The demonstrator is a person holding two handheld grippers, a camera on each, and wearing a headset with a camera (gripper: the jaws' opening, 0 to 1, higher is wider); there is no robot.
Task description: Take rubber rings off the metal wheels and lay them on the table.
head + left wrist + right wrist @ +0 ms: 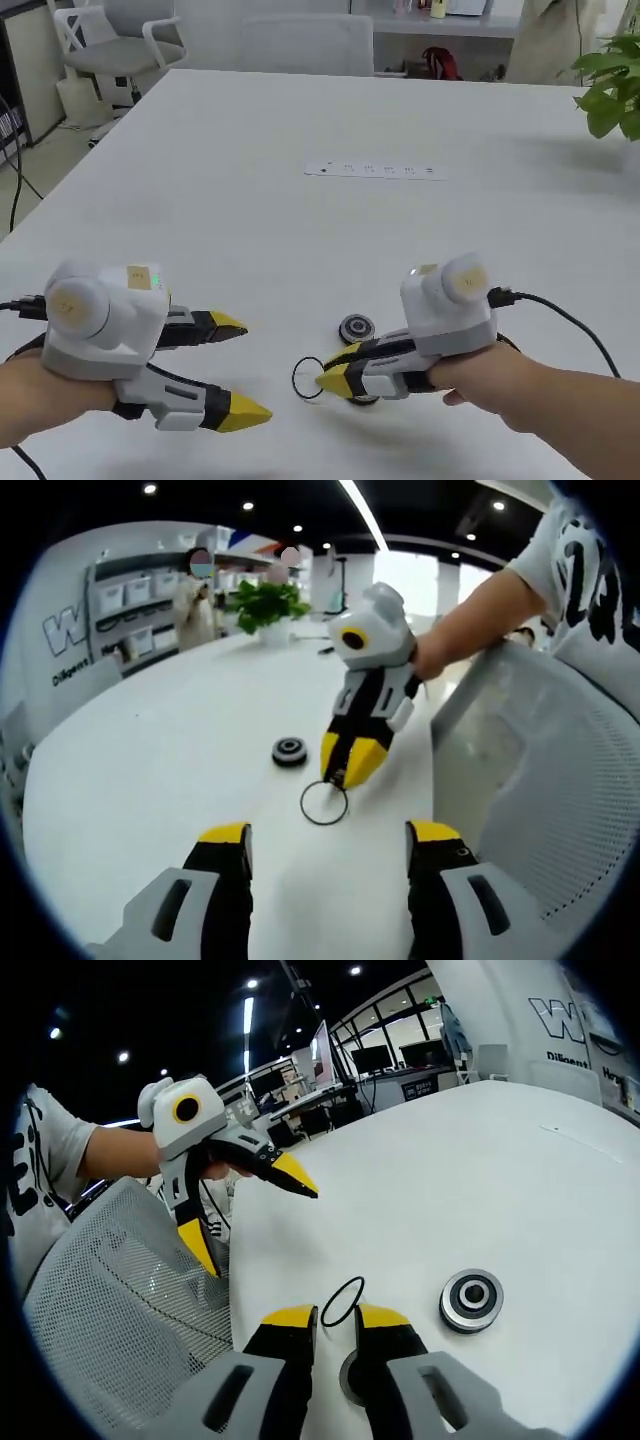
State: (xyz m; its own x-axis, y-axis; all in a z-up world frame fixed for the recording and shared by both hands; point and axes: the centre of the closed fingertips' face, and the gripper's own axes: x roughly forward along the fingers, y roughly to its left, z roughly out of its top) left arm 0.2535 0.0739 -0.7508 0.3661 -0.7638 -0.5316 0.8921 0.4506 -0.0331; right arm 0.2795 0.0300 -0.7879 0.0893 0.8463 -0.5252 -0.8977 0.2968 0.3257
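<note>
A thin black rubber ring (308, 379) lies flat on the white table (300, 230), right at the tips of my right gripper (330, 377). In the right gripper view the ring (342, 1301) sits just past the gripper (337, 1320), whose jaws stand a narrow gap apart with nothing clamped. One metal wheel (356, 328) with a dark rim rests beyond it, also seen as the wheel (471, 1299). A second wheel (349, 1378) lies partly hidden under the right jaw. My left gripper (238, 368) is wide open and empty, a short way left of the ring (324, 802).
A flush socket panel (375, 169) sits mid-table. A plant (612, 88) stands at the far right edge and office chairs (120, 40) beyond the far side. A grey mesh chair (540, 780) is close to the near table edge.
</note>
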